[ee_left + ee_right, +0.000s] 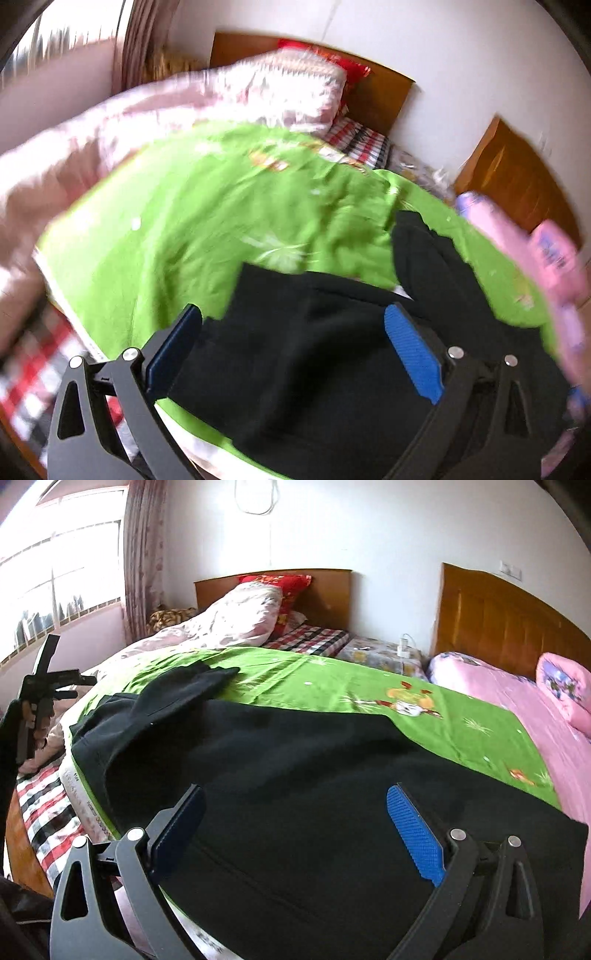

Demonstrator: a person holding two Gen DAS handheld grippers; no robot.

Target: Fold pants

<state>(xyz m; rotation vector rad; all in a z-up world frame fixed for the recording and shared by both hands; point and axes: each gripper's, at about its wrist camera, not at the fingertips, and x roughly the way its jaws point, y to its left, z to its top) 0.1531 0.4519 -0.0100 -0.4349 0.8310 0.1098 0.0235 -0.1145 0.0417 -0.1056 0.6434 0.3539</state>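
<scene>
The black pants (295,782) are laid across a green sheet (369,679) on the bed, their broad part spread flat at the near edge. At the left end one portion is seen doubled over on itself, with a narrow piece trailing away toward the pillows.

In the right wrist view the right tongs (295,830) are held just above the spread cloth, the blue pads (415,836) standing wide apart with nothing pinched between them. The left tongs (40,698) are glimpsed far off at the left edge of that view, raised beside the bed.

In the blurred left wrist view the left tongs (293,347) are likewise spread wide, with black cloth (295,350) seen between and below the fingers but not gripped. A pink quilt (236,624) is heaped at the head of the bed, before a wooden headboard (325,590).
</scene>
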